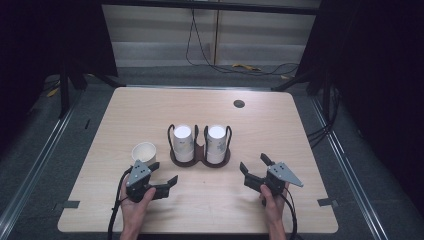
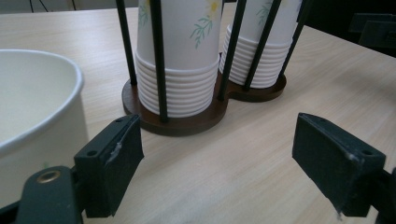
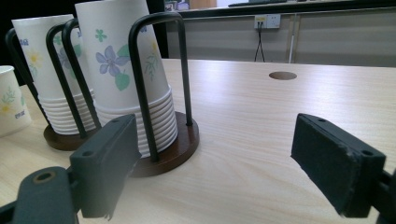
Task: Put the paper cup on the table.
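So both sets of jaws are spread wide and holding nothing. In the left gripper view the two black pads sit at the bottom corners of the frame with bare wood between them, and it's the same in the right gripper view.

Moving outward, the left gripper [image 1: 161, 176] is at the lower left of the high view, with the loose paper cup [image 1: 144, 152] just up and to the left of it. That cup stands upright, mouth up, and looks empty. In the left gripper view it takes up the left edge [image 2: 32, 112], right next to the left pad, near it but not between the jaws.

The right gripper [image 1: 255, 165] is at the lower right of the high view, apart from everything.

Middle of the frame is the dark cup holder [image 1: 200, 158], a double base with black wire loops. Each side has a stack of upside-down floral cups: the left stack [image 1: 183, 142] and the right stack [image 1: 216, 144]. Both stacks sit inside their loops.

Progress-wise, my guess is one cup is already out and standing on the table [image 1: 300, 140], and neither gripper is gripping anything right now. What's left is unclear to me: maybe the next cup comes off a stack, or the loose one gets picked up. The left gripper seems best placed for the loose cup.
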Demonstrator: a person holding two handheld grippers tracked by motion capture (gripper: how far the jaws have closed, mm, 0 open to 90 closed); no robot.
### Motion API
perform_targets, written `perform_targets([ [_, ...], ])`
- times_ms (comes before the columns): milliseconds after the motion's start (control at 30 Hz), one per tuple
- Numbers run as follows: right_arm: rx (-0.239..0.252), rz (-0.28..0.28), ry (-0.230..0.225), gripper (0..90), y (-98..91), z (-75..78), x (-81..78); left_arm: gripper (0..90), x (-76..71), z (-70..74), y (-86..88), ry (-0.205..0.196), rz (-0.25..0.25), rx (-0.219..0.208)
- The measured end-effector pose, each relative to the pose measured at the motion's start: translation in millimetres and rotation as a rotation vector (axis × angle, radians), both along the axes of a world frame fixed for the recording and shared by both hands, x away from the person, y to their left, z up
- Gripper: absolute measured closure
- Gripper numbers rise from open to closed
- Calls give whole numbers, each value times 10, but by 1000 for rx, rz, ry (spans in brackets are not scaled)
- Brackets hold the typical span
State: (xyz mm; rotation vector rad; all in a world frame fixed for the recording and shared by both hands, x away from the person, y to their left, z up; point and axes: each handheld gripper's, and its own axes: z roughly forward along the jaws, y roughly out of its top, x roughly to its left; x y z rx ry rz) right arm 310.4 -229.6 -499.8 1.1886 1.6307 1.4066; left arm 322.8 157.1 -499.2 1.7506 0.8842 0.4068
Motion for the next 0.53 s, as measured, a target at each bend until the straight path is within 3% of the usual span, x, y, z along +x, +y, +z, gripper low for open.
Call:
perform_targets([
  [167,-7,4,0,146,16,0,-20,162,24,-69,-122,-10,-20,-14],
  [533,7,-3,-2,145,6,-1,-20,161,-20,-72,-188,-66,-34,34],
])
